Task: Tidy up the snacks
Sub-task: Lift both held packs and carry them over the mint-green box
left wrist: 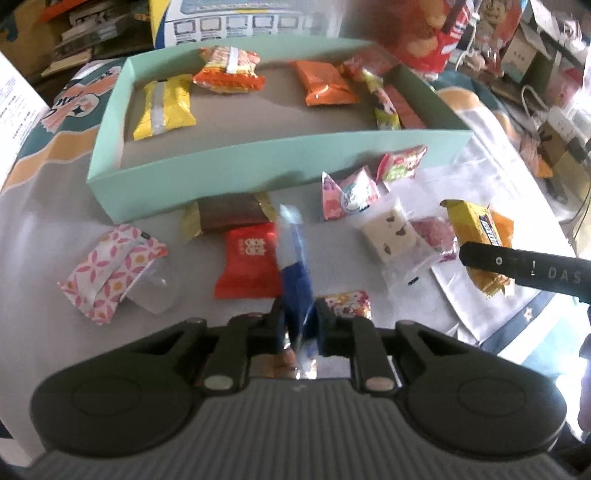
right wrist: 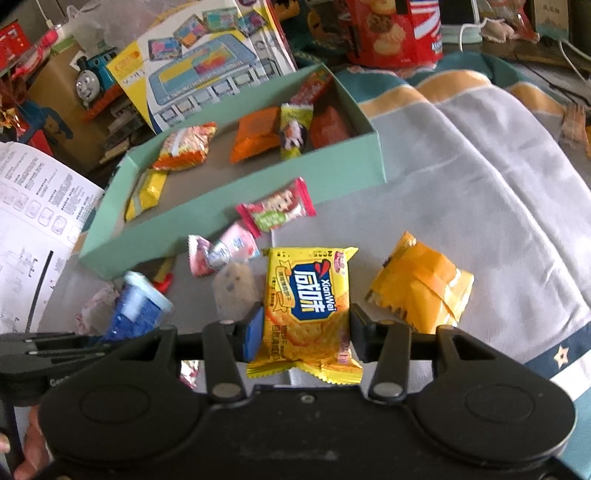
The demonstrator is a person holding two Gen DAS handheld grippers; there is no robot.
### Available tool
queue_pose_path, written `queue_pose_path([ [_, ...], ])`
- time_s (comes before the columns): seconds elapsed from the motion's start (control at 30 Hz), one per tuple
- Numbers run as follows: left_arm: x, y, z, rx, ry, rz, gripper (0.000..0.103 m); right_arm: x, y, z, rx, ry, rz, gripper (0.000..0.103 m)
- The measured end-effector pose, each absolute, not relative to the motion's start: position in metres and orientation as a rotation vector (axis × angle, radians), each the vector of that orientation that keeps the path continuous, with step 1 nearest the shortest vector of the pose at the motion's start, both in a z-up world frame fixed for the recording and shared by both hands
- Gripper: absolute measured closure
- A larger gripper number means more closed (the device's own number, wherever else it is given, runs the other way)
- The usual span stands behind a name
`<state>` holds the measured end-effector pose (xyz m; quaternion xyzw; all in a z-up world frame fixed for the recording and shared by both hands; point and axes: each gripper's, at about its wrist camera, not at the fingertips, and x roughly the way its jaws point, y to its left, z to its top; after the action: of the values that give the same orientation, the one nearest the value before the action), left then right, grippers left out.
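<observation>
A mint-green box [left wrist: 258, 173] [right wrist: 351, 170] holds several snacks, among them a yellow packet [left wrist: 164, 109] and an orange one [left wrist: 327, 83]. My left gripper [left wrist: 300, 321] is shut on a blue wrapped snack [left wrist: 295, 280] [right wrist: 136, 310], which stands upright above the grey cloth in front of the box. My right gripper [right wrist: 306, 332] is shut on a yellow cracker packet [right wrist: 306, 306] [left wrist: 476, 236], with its pads pressing both side edges. Loose on the cloth lie a red packet [left wrist: 251, 262], a brown bar [left wrist: 229, 214], a white nougat [left wrist: 388, 232] and an orange-yellow packet [right wrist: 421, 288].
A pink flowered packet [left wrist: 110, 269] leans on a clear plastic cup [left wrist: 155, 291] at the left. A printed sheet [right wrist: 33, 221] lies left of the box, with a toy carton [right wrist: 207, 62] behind it. A red cookie bag [right wrist: 395, 33] and clutter crowd the back right.
</observation>
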<state>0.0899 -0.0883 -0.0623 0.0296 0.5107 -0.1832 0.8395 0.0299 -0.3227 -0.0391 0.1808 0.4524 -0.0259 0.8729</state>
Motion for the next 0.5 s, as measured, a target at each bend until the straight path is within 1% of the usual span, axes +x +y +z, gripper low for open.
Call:
queue_pose_path([
  [0.27,0.085,-0.074,-0.055,0.011,1.050,-0.406,0.089,0.032,-0.317,-0.031,0.359,0.935,-0.047,0.056],
  [0.5,0.085,-0.073,-0.070,0.018,1.111,-0.423,0.088,0.034,-0.311,-0.028,0.347,0.945,-0.045,0.056],
])
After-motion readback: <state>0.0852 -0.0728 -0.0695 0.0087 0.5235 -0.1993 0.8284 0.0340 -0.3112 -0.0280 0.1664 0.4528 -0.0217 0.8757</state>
